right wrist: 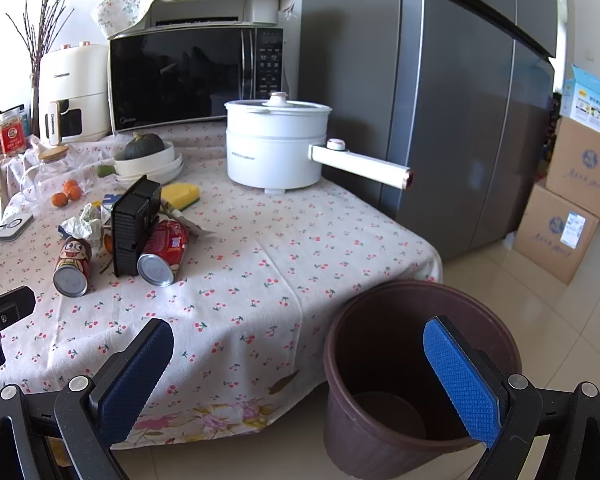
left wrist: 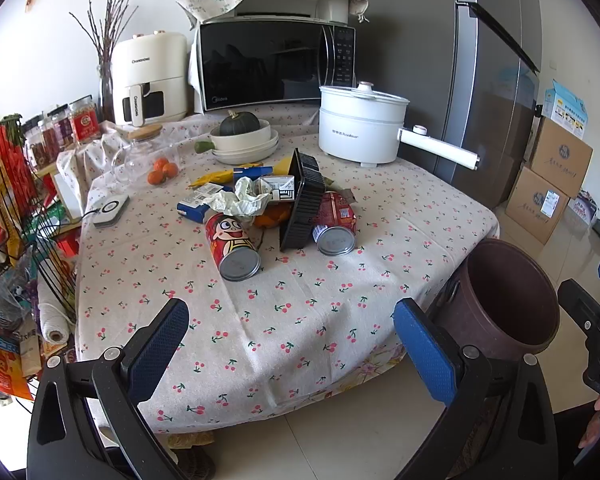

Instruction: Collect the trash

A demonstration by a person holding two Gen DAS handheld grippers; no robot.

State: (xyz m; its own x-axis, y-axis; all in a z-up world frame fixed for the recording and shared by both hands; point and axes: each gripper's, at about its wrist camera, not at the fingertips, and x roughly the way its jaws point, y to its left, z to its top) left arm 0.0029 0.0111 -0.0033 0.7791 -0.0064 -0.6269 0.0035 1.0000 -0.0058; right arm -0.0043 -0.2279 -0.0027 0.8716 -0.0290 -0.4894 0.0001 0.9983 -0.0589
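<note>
A trash pile sits mid-table: a red cartoon can [left wrist: 232, 246] [right wrist: 73, 266], a second red can [left wrist: 334, 222] [right wrist: 164, 254], a black plastic tray [left wrist: 302, 204] [right wrist: 134, 226] on its edge, crumpled paper [left wrist: 240, 202] [right wrist: 82, 224] and small cartons [left wrist: 194, 204]. A brown bin [left wrist: 504, 300] [right wrist: 412, 364] stands empty on the floor at the table's right corner. My left gripper [left wrist: 292, 336] is open and empty over the table's near edge. My right gripper [right wrist: 300, 376] is open and empty, its right finger over the bin.
At the back of the cherry-print tablecloth [left wrist: 300, 300] stand a white electric pot [right wrist: 278, 146], a microwave [left wrist: 276, 62], an air fryer [left wrist: 150, 78], bowls with a squash [left wrist: 244, 138] and oranges [left wrist: 162, 170]. A wire rack [left wrist: 16, 216] stands left; a fridge [right wrist: 460, 100] and boxes [right wrist: 568, 208] stand right.
</note>
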